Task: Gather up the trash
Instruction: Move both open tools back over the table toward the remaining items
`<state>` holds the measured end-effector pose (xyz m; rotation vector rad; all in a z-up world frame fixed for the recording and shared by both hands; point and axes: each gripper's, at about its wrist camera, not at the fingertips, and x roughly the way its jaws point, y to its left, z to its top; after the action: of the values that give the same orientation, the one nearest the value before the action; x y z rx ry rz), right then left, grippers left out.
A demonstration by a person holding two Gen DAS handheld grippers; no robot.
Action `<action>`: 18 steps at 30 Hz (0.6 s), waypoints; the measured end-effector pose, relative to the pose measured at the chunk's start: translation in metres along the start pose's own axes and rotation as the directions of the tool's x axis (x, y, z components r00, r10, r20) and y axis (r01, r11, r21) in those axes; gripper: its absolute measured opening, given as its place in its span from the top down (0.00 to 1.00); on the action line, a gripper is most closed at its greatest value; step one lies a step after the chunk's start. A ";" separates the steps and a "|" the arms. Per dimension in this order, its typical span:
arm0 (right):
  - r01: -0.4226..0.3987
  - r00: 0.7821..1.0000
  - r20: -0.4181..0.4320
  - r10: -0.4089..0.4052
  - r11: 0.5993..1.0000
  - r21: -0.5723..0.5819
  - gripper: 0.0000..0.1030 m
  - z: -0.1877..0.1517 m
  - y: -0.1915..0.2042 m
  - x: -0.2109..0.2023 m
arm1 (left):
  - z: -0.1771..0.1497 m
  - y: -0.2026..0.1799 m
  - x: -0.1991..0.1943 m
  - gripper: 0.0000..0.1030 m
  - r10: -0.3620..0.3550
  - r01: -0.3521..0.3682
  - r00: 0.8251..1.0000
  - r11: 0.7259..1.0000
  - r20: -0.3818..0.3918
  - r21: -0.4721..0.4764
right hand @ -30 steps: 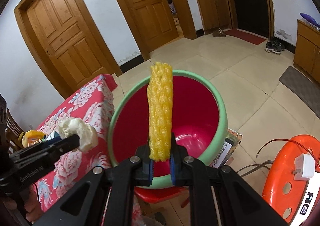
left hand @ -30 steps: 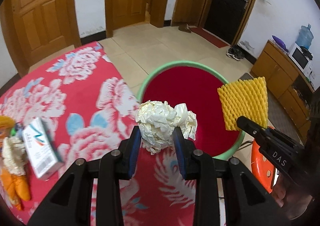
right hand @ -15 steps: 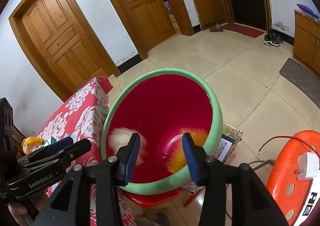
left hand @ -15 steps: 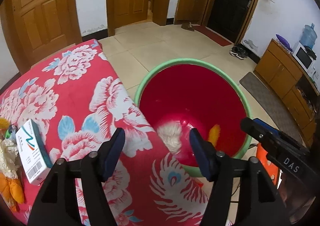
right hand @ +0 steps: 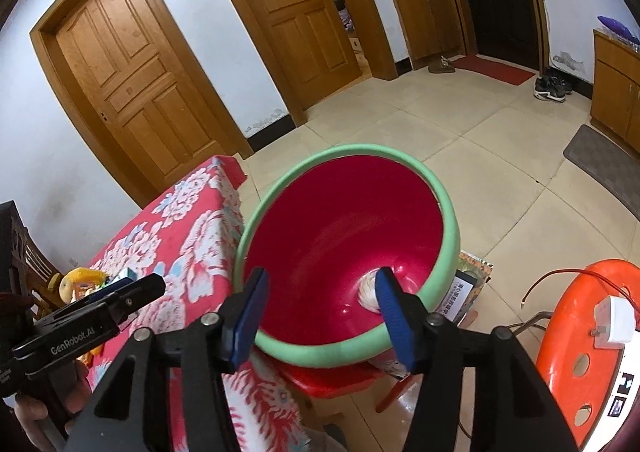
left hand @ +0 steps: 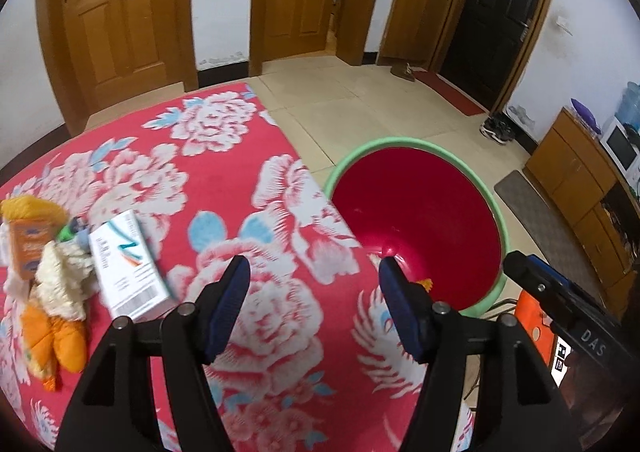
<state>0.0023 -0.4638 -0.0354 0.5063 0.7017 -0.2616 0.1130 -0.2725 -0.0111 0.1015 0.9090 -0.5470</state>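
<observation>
Bare tiled floor [right hand: 460, 120], basin [right hand: 450, 236] beside tablecloth edge [right hand: 236, 220]

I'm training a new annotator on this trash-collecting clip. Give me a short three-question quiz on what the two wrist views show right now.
1. True or false: the left gripper is clamped on a wad of paper.
2. Where does the crumpled paper lie? A) on the floral tablecloth B) at the bottom of the red basin C) on the orange stool
3. Fill in: the rim of the red basin is coloured ____.

Key
1. False: its jaws stand apart with nothing between them, as do those of the right gripper.
2. B
3. green
</observation>
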 end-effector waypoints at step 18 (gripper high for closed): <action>-0.089 0.996 -0.022 0.088 0.996 -0.027 0.34 -0.020 0.052 -0.030 | -0.028 0.053 -0.068 0.35 0.083 -0.079 0.995 0.994 0.052 -0.074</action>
<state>-0.0104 -0.4076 -0.0104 0.5129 0.7007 -0.1637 0.0853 -0.1909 0.0162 0.0572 0.8664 -0.4392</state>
